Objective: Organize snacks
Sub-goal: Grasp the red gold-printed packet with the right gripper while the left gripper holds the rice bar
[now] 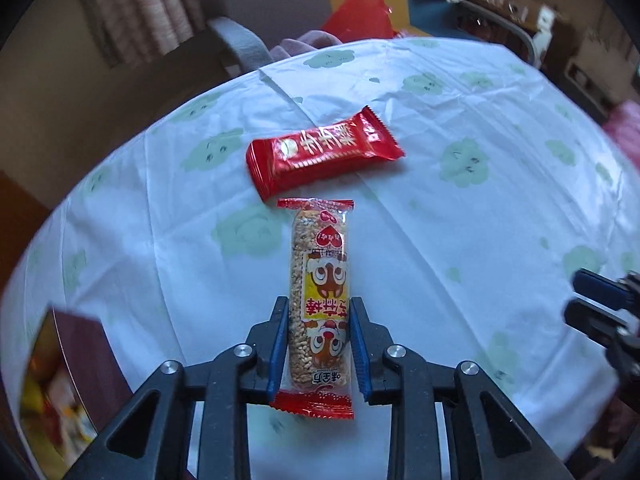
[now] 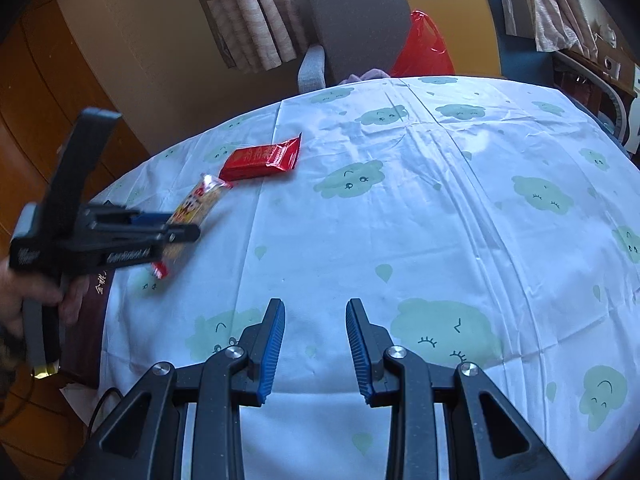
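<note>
A long clear-wrapped grain bar with red ends and cartoon faces sits between the blue pads of my left gripper, which is shut on its sides just above the table. A red snack packet lies on the tablecloth just beyond the bar's far end. In the right wrist view the left gripper holds the bar at the left, with the red packet behind it. My right gripper is open and empty over the cloth, well right of both snacks.
The round table wears a white cloth with green cloud prints. A dark red box sits at the table's left edge. A chair with a red plastic bag stands behind the table. The right gripper shows at the right edge.
</note>
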`<action>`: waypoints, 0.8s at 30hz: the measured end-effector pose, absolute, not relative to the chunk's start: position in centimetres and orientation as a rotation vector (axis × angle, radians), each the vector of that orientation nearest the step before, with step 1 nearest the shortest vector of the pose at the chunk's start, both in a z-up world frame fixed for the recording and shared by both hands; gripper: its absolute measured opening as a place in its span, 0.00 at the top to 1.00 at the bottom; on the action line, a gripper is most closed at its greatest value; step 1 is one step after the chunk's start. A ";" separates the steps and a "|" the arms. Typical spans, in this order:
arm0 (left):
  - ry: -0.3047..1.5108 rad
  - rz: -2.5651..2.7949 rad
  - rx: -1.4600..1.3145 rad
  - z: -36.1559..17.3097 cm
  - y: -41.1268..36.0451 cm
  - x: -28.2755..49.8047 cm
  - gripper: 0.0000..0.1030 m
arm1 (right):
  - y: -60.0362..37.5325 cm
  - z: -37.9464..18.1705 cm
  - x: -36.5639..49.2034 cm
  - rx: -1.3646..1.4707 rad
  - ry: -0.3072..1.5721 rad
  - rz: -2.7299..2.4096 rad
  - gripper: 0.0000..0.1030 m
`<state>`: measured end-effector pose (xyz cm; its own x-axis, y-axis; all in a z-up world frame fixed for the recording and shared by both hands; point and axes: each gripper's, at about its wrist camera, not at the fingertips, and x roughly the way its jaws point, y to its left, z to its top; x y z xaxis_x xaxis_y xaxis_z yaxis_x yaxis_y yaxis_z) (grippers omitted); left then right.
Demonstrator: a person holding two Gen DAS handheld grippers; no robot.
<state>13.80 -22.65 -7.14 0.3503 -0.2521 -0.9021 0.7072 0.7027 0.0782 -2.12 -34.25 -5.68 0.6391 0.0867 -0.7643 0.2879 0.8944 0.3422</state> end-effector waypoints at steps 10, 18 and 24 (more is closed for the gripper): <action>1.037 -0.592 0.358 -9.1 -18.3 5.8 0.72 | -34.0 -2.8 0.9 0.329 0.846 0.031 0.69; 1.029 -0.634 0.250 -9.6 -17.1 6.0 0.72 | -33.5 -2.1 7.5 0.156 0.865 0.147 0.65; 1.029 -0.641 0.238 -9.6 -17.1 6.4 0.71 | -31.9 -2.4 14.6 -0.024 0.919 0.249 0.61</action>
<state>6.39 -17.07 -9.64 0.3537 -0.3824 -0.8536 0.5980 0.7942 -0.1080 14.56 -31.89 -2.44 0.5796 0.2029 -0.7892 -0.2237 0.9709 0.0853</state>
